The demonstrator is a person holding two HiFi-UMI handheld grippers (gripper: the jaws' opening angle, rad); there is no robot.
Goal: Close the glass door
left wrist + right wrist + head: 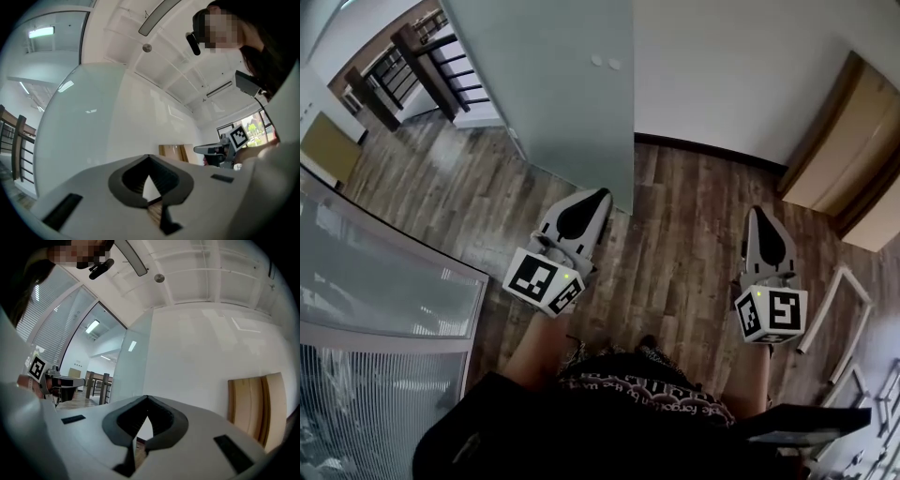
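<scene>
The glass door (pixel 553 84) is a tall frosted pale-green panel, standing open at an angle ahead of me on the wood floor. My left gripper (pixel 602 192) is shut with nothing in it, and its tip points at the door's lower right corner. I cannot tell whether it touches the door. My right gripper (pixel 758 210) is also shut and empty, out over the floor to the right of the door. The left gripper view has its jaws (pixel 149 156) meeting, with the door (pixel 79 131) filling the left. In the right gripper view the jaws (pixel 147 397) meet, and the door (pixel 129 371) stands left of centre.
A curved glass wall (pixel 384 281) runs along the left. A dark wooden railing (pixel 403 66) lies beyond the door at the top left. A white wall (pixel 731 66) faces me, with wooden boards (pixel 848 141) leaning on it at the right. White strips (pixel 834 309) lie on the floor.
</scene>
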